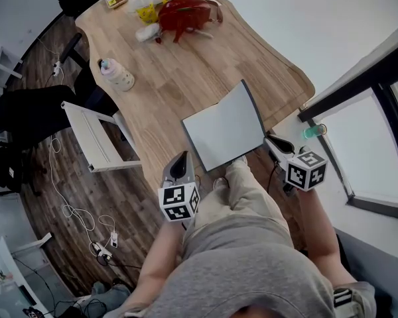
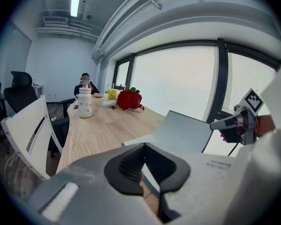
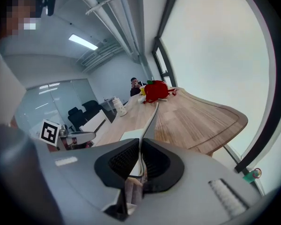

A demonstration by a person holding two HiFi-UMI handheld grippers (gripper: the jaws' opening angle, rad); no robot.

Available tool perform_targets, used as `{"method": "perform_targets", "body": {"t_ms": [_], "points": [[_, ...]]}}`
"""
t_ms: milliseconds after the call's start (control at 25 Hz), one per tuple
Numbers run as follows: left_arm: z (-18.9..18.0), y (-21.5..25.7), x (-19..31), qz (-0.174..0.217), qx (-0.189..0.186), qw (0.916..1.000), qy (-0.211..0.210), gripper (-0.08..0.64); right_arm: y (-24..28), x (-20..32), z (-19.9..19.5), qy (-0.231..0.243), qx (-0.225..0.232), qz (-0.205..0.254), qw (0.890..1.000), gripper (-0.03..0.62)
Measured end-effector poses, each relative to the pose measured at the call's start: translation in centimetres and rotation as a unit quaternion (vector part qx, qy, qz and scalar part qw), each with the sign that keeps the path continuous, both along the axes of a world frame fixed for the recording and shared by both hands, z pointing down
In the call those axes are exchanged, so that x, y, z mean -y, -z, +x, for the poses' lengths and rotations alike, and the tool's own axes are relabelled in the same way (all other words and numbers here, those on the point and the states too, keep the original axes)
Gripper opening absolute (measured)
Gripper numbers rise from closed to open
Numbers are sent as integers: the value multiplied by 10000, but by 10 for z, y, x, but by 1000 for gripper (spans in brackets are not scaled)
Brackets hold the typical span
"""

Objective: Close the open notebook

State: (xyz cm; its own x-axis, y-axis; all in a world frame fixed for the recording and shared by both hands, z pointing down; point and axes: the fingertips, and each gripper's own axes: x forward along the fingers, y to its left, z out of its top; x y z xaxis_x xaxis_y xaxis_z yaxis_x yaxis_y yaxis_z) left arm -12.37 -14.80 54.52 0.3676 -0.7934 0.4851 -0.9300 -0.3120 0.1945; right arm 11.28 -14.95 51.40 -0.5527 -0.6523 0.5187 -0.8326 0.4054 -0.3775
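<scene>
Here, right tool (image 1: pixel 270 139) tilts downward — pinching the notebook (image 1: pixel 222 128).

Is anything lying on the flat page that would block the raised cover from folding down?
Nothing visible does. The right gripper holds the raised cover, and the flat page under it looks bare. The left gripper is at that page's near edge, so watch it.

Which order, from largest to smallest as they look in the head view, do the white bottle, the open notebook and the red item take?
1. open notebook
2. red item
3. white bottle
The red item lies farther from the camera, so its true size may be greater than it looks.
</scene>
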Motion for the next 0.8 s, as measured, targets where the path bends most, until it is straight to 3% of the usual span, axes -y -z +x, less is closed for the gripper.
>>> {"method": "perform_targets", "body": {"t_ms": [480,800], "points": [[-13,-4,-15,-13,-1,9999,134,5,8,-16,-50,763,-309,263,9963,29],[-28,-3,-18,-5,-11,9991,416,5,6,-23,-83,1309,-241,215,9909,31]]}}
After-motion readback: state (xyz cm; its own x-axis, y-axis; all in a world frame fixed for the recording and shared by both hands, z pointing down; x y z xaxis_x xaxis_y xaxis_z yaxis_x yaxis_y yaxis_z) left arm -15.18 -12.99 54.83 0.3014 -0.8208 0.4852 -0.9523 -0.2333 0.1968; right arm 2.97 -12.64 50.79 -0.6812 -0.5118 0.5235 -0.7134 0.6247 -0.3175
